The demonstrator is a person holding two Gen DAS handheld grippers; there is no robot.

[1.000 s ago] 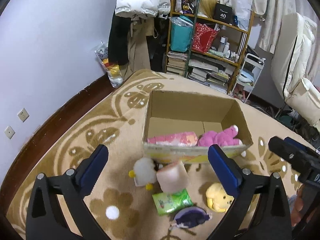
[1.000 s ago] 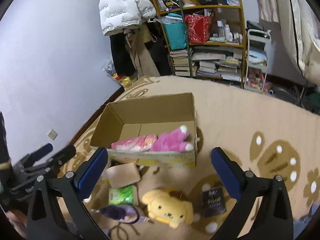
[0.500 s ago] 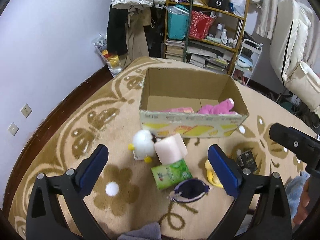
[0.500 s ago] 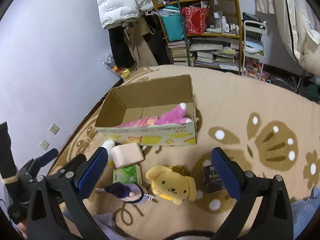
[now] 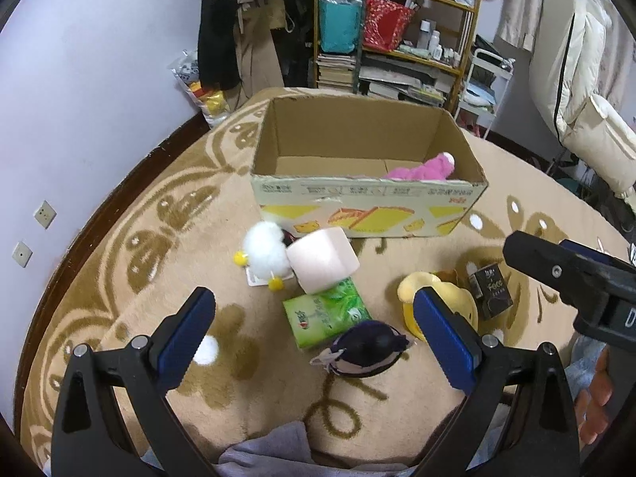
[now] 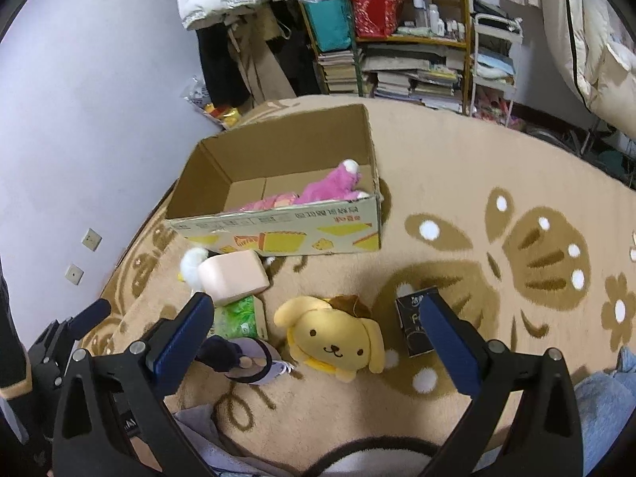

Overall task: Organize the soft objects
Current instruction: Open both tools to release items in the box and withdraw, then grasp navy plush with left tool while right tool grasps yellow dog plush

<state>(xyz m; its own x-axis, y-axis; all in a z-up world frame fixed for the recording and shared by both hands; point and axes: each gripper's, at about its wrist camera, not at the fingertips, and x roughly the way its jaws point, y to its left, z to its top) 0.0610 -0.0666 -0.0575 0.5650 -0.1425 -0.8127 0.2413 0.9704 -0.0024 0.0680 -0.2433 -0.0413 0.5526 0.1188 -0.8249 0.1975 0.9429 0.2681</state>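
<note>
Both the left gripper (image 5: pixel 314 330) and right gripper (image 6: pixel 314 334) are held wide apart, empty. Toys are left near the box (image 6: pixel 278 234), probably for easy loading.

Patterned carpet (image 6: pixel 457 167) carries the cardboard box (image 6: pixel 278 234) beyond the fingers; yellow dog plush (image 6: pixel 334 342) lies between them.

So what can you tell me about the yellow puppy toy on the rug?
The yellow puppy plush looks soft and fuzzy, with floppy ears, dot eyes, a little smile and a brown cap. It lies face-up on the rug, in front of the cardboard box, apart from it. No gripper touches it.
</note>
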